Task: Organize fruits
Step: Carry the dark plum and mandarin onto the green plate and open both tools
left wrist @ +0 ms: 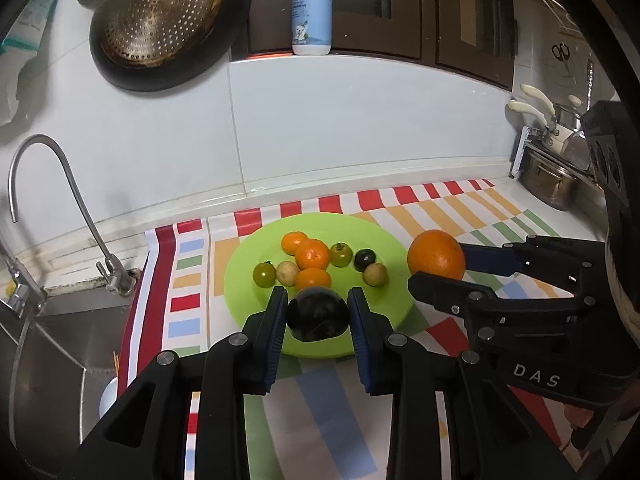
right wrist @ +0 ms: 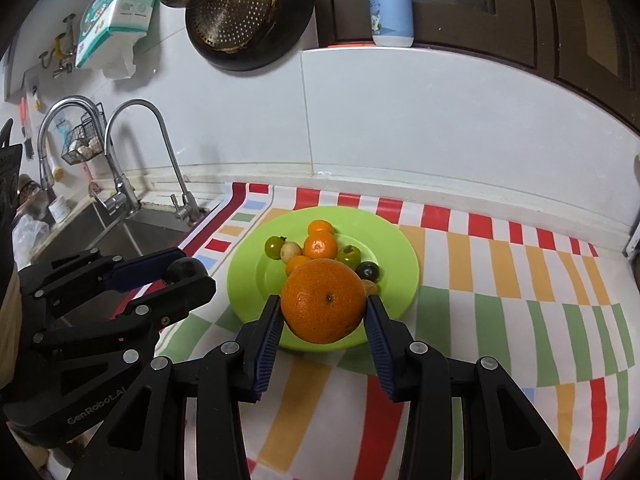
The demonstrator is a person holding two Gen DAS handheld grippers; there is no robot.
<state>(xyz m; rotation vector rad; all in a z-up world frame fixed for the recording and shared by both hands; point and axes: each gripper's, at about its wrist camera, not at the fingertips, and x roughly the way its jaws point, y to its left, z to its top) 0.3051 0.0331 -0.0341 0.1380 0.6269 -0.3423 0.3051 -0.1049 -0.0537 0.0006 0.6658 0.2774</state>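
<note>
A striped cloth (left wrist: 472, 208) in red, orange, green and blue covers the counter beside a steel sink (left wrist: 60, 344) with a curved tap (left wrist: 48, 184). A dark pan (left wrist: 160, 28) holding a perforated strainer hangs on the white wall above, and a pump bottle (left wrist: 312, 12) stands on the ledge in front of the dark cabinets.

A green plate (left wrist: 384, 236) lies on the cloth near the wall. On it sit three small oranges (left wrist: 311, 256), two green fruits (left wrist: 264, 274), two pale yellow fruits (left wrist: 375, 274) and one small dark fruit (left wrist: 365, 260), grouped close together at the plate's centre.

The right gripper (right wrist: 324, 312) is closed on a large orange (right wrist: 324, 300); both blue pads press its sides. The orange is held above the near edge of the plate, clear of the surface.

The left gripper (left wrist: 318, 312) is closed on a dark round fruit (left wrist: 318, 314), gripped between both blue pads. This fruit is also held over the near part of the plate, just in front of the small oranges.

The two grippers stand side by side, near each other but apart.
</note>
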